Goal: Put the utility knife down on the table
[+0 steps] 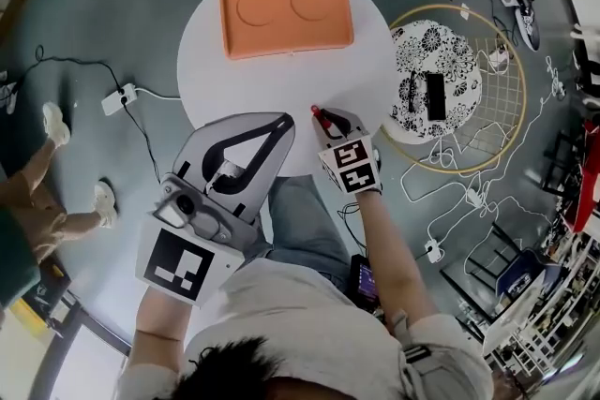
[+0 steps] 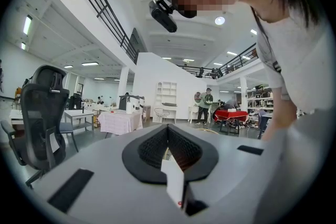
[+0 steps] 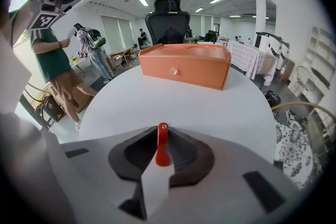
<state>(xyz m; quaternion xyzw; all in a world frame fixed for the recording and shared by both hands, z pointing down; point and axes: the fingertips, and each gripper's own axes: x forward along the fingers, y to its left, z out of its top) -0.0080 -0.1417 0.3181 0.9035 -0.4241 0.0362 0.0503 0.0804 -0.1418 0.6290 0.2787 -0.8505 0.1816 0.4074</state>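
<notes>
**An open-plan hall, part office and part lab**

A high white hall is shown, lit by strip lights (image 3: pixel 143 0) set in the ceiling and overlooked by an upper gallery with a black railing (image 2: pixel 102 10). Across a grey floor (image 1: pixel 94 23), office chairs (image 2: pixel 44 113), cloth-covered tables (image 2: pixel 119 122) and open shelves (image 2: pixel 166 93) are spread. Cables (image 1: pixel 466 198) and a power strip (image 1: pixel 119 98) are strewn around the round white desk (image 1: pixel 281 84).

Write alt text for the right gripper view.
The right gripper, jaws shut on a red utility knife, faces across a round white table. An orange box sits at the table's far side, with a black office chair behind it.
</notes>
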